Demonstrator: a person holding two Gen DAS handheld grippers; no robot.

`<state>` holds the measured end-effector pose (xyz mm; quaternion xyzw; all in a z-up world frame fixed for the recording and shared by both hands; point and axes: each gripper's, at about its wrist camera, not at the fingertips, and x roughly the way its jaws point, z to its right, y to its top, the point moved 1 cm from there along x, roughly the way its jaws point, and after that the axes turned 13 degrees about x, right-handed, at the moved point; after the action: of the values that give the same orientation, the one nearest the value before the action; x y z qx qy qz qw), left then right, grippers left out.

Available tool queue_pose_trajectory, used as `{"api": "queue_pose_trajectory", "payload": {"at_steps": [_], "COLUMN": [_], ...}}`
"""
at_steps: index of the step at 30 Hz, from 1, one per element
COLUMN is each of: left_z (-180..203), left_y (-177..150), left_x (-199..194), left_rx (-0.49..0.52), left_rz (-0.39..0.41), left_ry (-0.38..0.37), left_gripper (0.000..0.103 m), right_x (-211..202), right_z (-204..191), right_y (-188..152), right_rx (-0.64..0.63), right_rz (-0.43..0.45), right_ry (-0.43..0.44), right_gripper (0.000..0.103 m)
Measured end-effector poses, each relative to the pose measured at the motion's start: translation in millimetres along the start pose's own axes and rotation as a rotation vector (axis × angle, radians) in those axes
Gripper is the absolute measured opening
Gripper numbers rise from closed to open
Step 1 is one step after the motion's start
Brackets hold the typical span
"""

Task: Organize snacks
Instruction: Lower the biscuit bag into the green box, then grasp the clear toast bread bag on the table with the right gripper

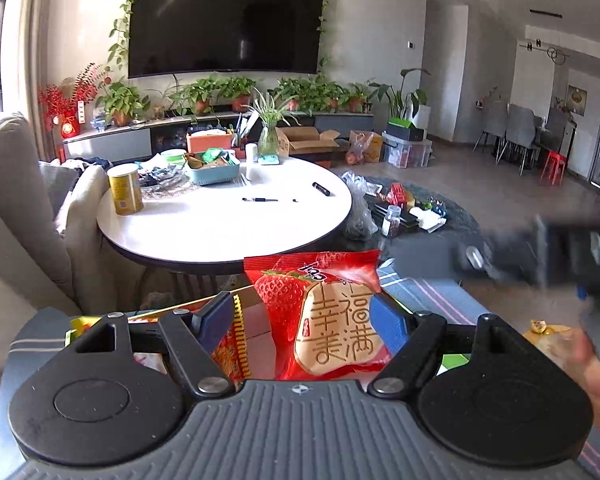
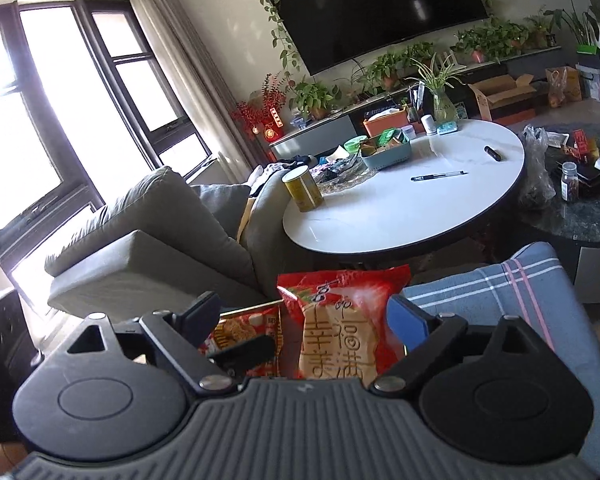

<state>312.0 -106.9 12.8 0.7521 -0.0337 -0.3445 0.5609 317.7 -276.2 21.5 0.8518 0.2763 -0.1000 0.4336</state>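
two views show the red strawberry snack packet (image 1: 332, 312) between spread fingers, above the blue striped cushion (image 2: 492, 300). your left gripper (image 1: 304, 316) looks open around it; the right gripper (image 2: 308, 320) too, but real contact i cannot tell. close one gripper gently, mid-packet, before you carry it toward the white round table (image 1: 220, 224).

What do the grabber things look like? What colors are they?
Both look alike. The left gripper has a grey ribbed base, two black rounded plates with circles pressed in, black linkage arms with silver bolts, and blue pads on its fingers. The right gripper has the same grey ribs, black plates, silver bolts and blue pads. No cables or sleeves show.
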Motion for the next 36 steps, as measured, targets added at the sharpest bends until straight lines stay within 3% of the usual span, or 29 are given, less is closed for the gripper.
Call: {"api": "queue_pose_trajectory", "payload": {"at_steps": [7, 12, 16, 22, 28, 36], "left_z": [11, 22, 34, 37, 40, 46], "left_y": [-15, -33, -54, -87, -101, -111], "left_x": [-58, -94, -114, -136, -153, -162], "left_rx": [0.026, 0.003, 0.02, -0.045, -0.069, -0.096], "left_rz": [0.021, 0.019, 0.013, -0.014, -0.004, -0.002], "left_ry": [0.011, -0.028, -0.024, -0.022, -0.03, -0.045], "left_gripper": [0.074, 0.075, 0.075, 0.075, 0.075, 0.075], "right_x": [-43, -74, -92, -103, -124, -114], "right_z": [-18, -30, -33, -24, -13, -14], "right_y": [-30, -52, -75, -122, -148, -194], "right_rx": [-0.059, -0.095, -0.156, -0.26, -0.267, -0.527], "right_rz": [-0.019, -0.039, -0.089, -0.17, -0.198, -0.33], "right_ry": [0.013, 0.008, -0.01, -0.144, -0.189, -0.333], "right_gripper": [0.061, 0.063, 0.065, 0.065, 0.065, 0.065]}}
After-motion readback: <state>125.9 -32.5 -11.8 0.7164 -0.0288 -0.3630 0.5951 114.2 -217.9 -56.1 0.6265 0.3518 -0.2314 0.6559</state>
